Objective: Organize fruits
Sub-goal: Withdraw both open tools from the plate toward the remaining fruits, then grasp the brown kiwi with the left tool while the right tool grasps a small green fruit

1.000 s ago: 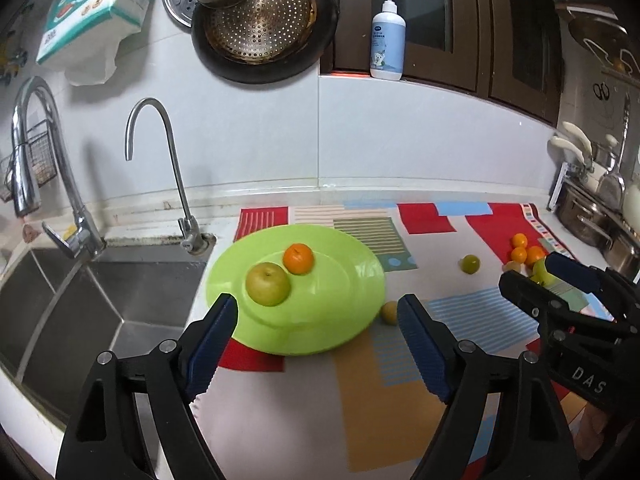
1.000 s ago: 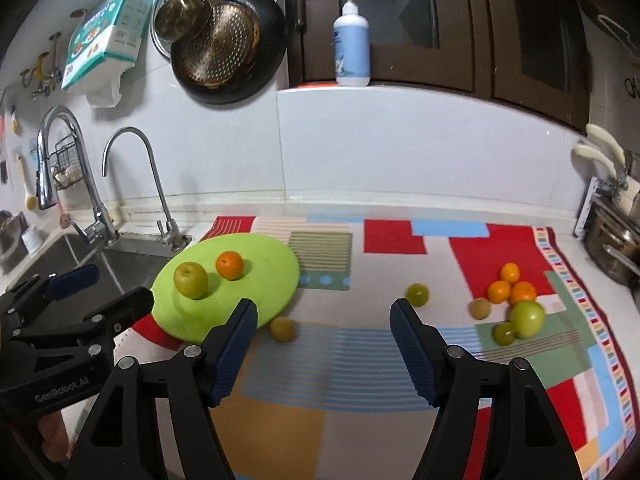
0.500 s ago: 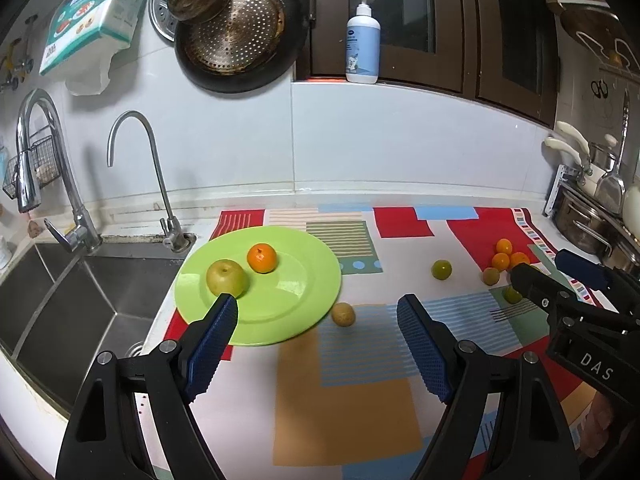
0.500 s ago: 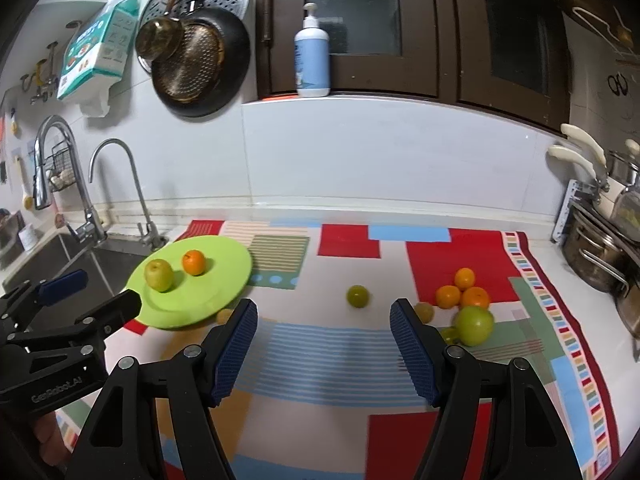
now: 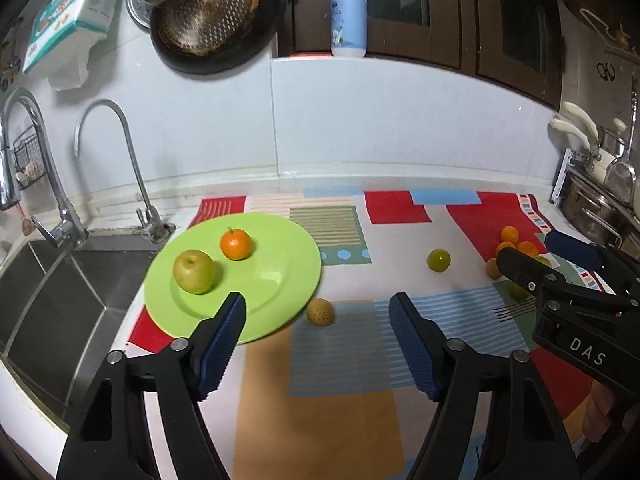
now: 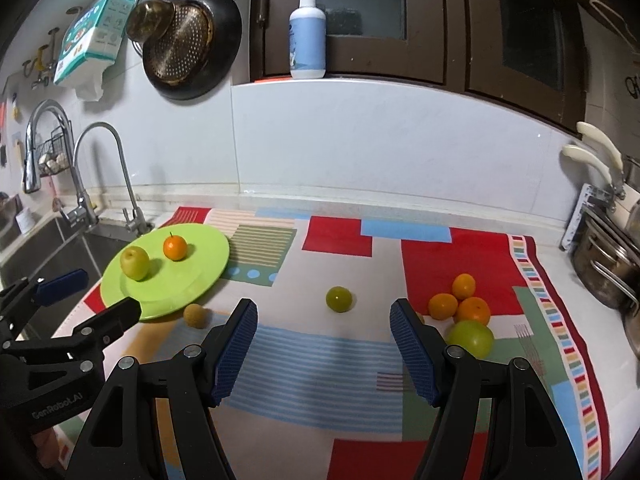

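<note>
Looking across the surface [image 6: 328, 184], I am seeing the patchwork cloth [image 6: 340, 364] covering it beside the sink [image 5: 68, 280]. The green plate [image 5: 280, 276] is sitting at the cloth's left end next to the sink, carrying a yellow-green apple [image 5: 194, 266] and an orange [image 5: 236, 244] just beside each other. I am holding the left gripper [image 5: 316, 336] low over the cloth in front of the plate; its fingers [image 5: 222, 340] are closing, with nothing between them. The right gripper [image 6: 324, 344] is hovering over the striped middle of the cloth, its fingers standing apart and empty. At the cloth's right end a large green fruit [image 6: 470, 338] is lying against three oranges [image 6: 460, 302]. A small green fruit [image 6: 339, 299] is sitting alone mid-cloth, well apart from both groups. A small tan fruit [image 5: 321, 312] is resting just beside the plate's near rim, ahead of the left gripper.
</note>
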A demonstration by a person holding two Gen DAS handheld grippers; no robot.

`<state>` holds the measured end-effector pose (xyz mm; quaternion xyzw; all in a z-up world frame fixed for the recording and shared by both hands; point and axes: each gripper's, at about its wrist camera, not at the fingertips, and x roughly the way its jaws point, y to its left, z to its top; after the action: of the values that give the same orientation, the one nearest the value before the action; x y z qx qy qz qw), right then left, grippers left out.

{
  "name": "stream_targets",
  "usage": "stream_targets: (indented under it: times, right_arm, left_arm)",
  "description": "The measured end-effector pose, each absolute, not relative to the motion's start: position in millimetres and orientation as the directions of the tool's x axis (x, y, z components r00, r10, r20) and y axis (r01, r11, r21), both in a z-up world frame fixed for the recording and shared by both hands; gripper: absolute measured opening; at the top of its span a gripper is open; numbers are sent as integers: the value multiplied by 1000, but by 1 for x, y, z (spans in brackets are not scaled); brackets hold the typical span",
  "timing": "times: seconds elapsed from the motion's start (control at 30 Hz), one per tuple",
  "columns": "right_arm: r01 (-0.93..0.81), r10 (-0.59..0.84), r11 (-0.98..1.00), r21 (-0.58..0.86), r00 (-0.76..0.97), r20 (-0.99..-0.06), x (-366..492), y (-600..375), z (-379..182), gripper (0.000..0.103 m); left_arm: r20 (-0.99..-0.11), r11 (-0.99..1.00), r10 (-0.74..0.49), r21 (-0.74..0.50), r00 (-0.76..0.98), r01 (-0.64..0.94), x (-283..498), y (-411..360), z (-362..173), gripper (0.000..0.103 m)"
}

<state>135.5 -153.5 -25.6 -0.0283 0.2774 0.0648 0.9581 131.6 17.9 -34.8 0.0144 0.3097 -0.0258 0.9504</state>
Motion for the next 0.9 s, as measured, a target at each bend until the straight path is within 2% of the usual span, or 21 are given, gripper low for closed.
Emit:
stream_targets:
  times: [0.33,0.67,0.9]
  right_arm:
    - [-165,128,986,-9,798,-588,178,-156,-52,69]
    - [-197,151,980,0,752,-641,215,-154,-75,69]
    - [-205,168,978,25,721,-672,237,-155,-87,65]
  left_arm:
    - [-684,998,-48,-7,727,59,166,5,-69,57]
    - [-741,1000,-27,-27,670,11,192,10,-94,43]
    - [-762,1000,-17,-26,648,-4,202,11,-105,39]
